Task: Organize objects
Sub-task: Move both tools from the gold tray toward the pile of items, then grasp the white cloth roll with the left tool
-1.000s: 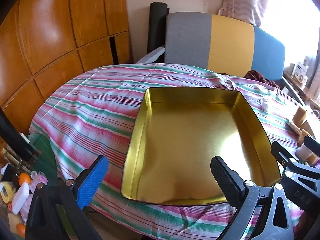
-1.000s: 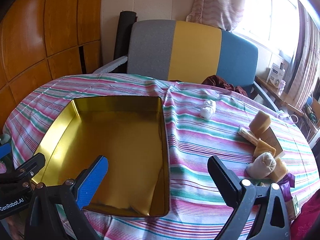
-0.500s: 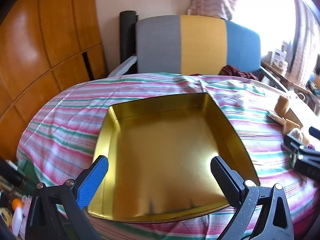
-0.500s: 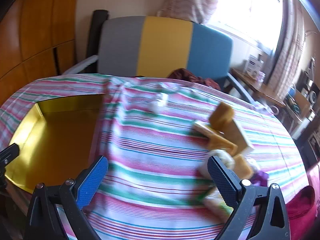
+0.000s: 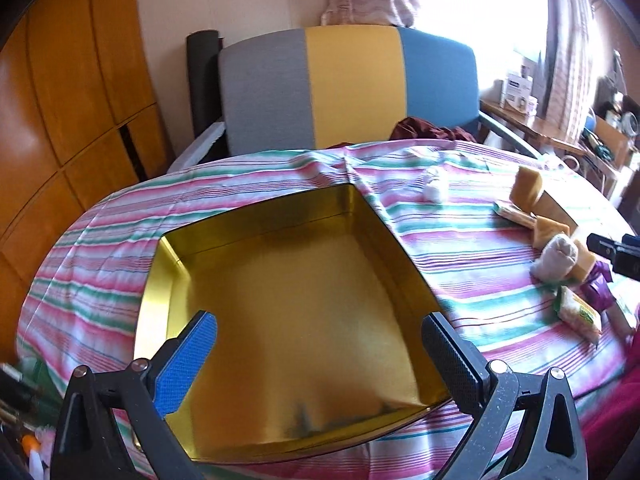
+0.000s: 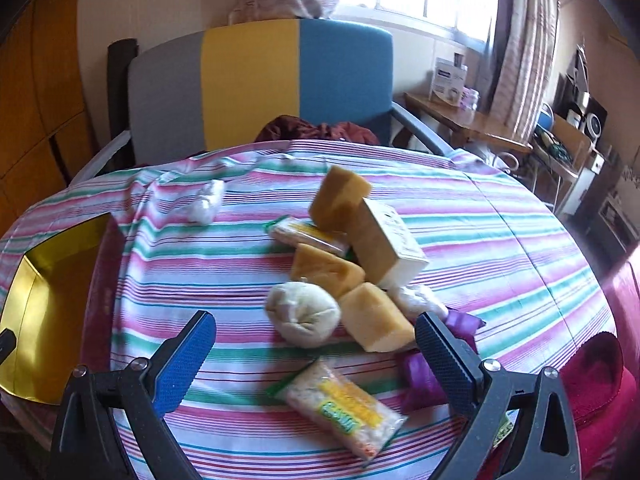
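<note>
Gleaming gold inside, the shallow square tin (image 5: 288,304) sits on the striped tablecloth (image 5: 100,248) beneath the spread, empty left gripper (image 5: 320,344). Rightward, sponges (image 6: 376,316), a cloth pouch (image 6: 304,314) and snack packets (image 6: 344,412), print unreadable, lie heaped before the right gripper (image 6: 316,344), likewise spread and empty.

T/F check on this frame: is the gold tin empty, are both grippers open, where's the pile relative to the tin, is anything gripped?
1. The gold tin holds nothing. True.
2. The left gripper is shut on a sponge. False: it is open, over the tin, holding nothing.
3. The right gripper is open. True.
4. The white cloth bundle lies inside the tin. False: it lies on the striped tablecloth, beside the yellow sponges.
5. The snack packet lies nearest the right gripper. True.
</note>
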A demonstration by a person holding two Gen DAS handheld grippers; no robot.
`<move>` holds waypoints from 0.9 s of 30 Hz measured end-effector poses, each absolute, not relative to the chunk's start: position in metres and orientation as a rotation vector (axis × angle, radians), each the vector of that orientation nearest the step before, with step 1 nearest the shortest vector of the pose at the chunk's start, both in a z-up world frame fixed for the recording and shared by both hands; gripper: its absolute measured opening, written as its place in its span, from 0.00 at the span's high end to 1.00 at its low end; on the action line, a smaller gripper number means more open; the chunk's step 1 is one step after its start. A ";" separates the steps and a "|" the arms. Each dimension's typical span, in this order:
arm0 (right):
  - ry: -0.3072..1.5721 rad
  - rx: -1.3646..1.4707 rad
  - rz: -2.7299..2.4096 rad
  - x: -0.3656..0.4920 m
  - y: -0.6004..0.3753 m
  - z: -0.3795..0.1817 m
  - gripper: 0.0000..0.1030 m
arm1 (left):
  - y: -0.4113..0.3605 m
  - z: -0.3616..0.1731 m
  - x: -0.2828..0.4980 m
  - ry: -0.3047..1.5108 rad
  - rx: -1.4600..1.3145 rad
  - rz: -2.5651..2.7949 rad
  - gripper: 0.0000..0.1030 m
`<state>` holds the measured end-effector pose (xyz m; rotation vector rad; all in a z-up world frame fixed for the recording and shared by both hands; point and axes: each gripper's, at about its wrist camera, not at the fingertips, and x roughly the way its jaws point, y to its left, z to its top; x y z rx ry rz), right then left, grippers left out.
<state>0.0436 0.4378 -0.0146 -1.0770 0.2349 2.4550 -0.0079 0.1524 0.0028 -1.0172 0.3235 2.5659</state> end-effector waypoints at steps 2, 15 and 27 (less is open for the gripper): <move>0.274 -1.078 2.440 0.047 0.450 -0.017 0.01 | 0.160 0.003 -0.007 0.343 -1.007 2.546 0.00; 0.590 -1.030 2.380 0.063 0.501 -0.032 0.01 | 0.212 0.002 -0.004 0.433 -0.982 2.452 0.00; 0.786 -0.862 2.304 0.091 0.531 -0.029 0.01 | 0.260 -0.014 -0.012 0.415 -1.093 2.324 0.00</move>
